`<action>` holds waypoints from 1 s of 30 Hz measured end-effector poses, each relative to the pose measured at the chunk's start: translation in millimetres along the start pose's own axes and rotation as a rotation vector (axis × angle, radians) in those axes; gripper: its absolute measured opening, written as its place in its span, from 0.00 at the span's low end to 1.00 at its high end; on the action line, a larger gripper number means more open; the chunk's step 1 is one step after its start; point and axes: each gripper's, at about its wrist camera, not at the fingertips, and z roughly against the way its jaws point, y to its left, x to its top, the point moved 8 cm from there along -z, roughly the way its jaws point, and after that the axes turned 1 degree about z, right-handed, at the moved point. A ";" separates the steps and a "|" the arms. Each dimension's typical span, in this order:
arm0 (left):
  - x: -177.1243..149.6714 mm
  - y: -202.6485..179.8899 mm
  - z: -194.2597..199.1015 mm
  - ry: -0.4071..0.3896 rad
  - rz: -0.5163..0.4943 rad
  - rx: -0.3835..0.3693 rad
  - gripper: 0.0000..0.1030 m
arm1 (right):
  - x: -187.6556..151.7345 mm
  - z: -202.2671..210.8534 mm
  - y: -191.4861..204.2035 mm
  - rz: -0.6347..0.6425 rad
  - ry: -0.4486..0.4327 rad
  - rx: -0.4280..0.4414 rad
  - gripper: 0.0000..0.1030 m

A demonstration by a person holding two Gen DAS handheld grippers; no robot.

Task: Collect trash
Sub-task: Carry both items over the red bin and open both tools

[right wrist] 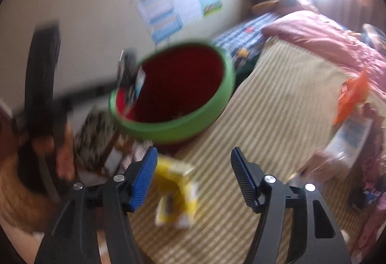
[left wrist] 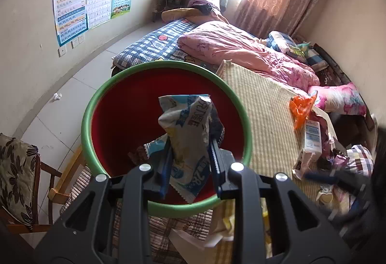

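A wrapper (left wrist: 190, 133) is held by the left gripper (left wrist: 190, 162) over the bin (left wrist: 86, 119); the right gripper (right wrist: 193, 182) is spread empty. Carton (left wrist: 311, 136) and orange scrap (left wrist: 301, 107) are left uncollected.

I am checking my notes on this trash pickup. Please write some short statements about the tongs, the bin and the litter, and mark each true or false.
1. The left tongs are shut on a crumpled blue-and-white wrapper. True.
2. That wrapper is over the mouth of the bin. True.
3. The bin has a blue rim and a white inside. False: the rim is green, the inside red.
4. The right tongs grip a yellow packet. False: they are open and hold nothing; the packet lies on the striped mat beyond them.
5. An orange wrapper lies on the mat. True.
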 end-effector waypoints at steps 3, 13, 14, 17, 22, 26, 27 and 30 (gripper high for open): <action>1.9 2.9 -1.8 -0.002 0.011 -0.013 0.26 | -21.4 -19.7 8.4 0.005 0.074 0.019 0.60; 1.4 9.4 -7.0 0.012 0.003 -0.033 0.26 | -41.7 -43.4 -4.1 -0.127 0.143 0.086 0.26; 3.8 11.6 -7.3 0.012 0.004 -0.032 0.26 | -38.4 -38.8 -6.3 -0.122 0.132 0.073 0.23; 7.7 16.4 -7.9 0.010 0.009 -0.026 0.26 | -25.8 -17.3 -10.1 -0.140 0.076 0.078 0.10; 6.5 21.3 -14.1 0.021 0.017 -0.023 0.26 | 15.3 19.6 -26.7 -0.169 -0.074 0.044 0.10; 5.0 20.6 -19.3 0.035 0.015 -0.027 0.26 | 49.1 25.8 -24.0 -0.166 -0.164 0.017 0.10; 5.0 19.9 -19.7 0.037 0.013 -0.028 0.26 | 56.5 23.1 -20.0 -0.160 -0.180 0.012 0.10; 3.4 19.8 -20.5 0.041 0.006 -0.031 0.26 | 72.9 13.2 -10.5 -0.143 -0.202 0.011 0.10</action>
